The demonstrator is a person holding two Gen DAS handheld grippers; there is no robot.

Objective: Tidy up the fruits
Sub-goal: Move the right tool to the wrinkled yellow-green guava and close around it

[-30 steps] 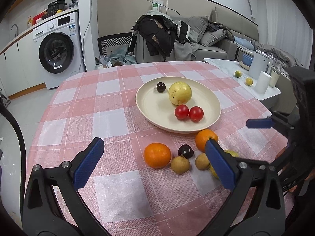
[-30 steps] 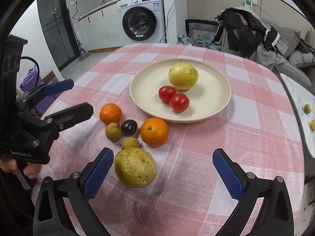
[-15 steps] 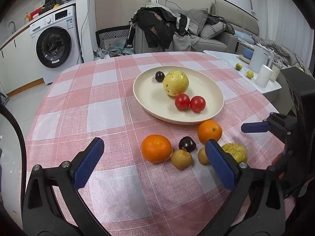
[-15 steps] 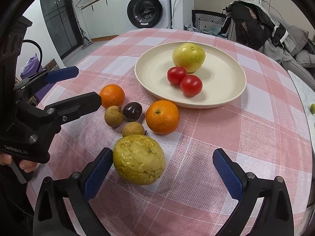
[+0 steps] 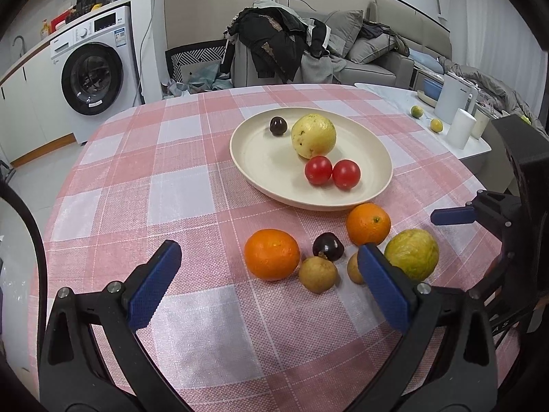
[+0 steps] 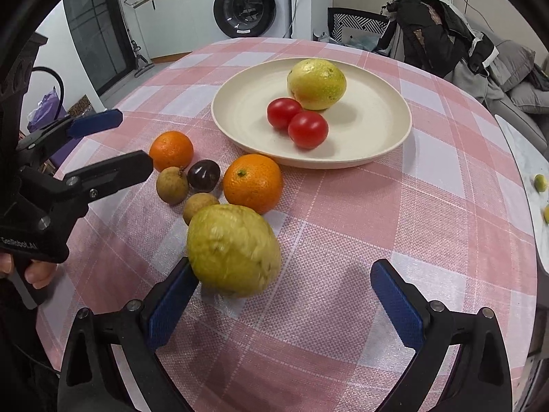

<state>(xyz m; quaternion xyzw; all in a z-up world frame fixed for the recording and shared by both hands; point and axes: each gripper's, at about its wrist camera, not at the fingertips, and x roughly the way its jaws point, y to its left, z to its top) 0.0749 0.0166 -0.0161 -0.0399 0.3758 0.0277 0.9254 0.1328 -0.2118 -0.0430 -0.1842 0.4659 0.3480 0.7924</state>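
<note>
Left gripper [image 5: 266, 274] spread wide, nothing between the blue pads, hovering over the checked tablecloth [image 5: 178, 185]. Going left to right in the left wrist view: washing machine [image 5: 92, 79] at 10 o'clock, far back. Plate [image 5: 250, 151] near centre, holding a dark plum [image 5: 278, 125] at its 11 o'clock, a yellow guava [image 5: 313, 135] at 12, two tomatoes [image 5: 332, 171] touching each other at 4. Loose fruit on the cloth at the plate's 6 o'clock: orange [image 5: 271, 254], brown longan [image 5: 317, 273] touching it, dark fruit [image 5: 328, 246] just behind, second longan [image 5: 354, 267] partly hidden by the pad, second orange [image 5: 368, 224], green guava [image 5: 411, 254] farthest right.

Right gripper [image 6: 284, 298] also wide open, holding nothing. In the right wrist view the green guava sits between its fingers, against or just beside the left pad [image 6: 171, 309]; contact unclear, fruit blurred. Right pad well apart from it. A hand [image 6: 37, 271] at 9 o'clock grips the other tool.
</note>
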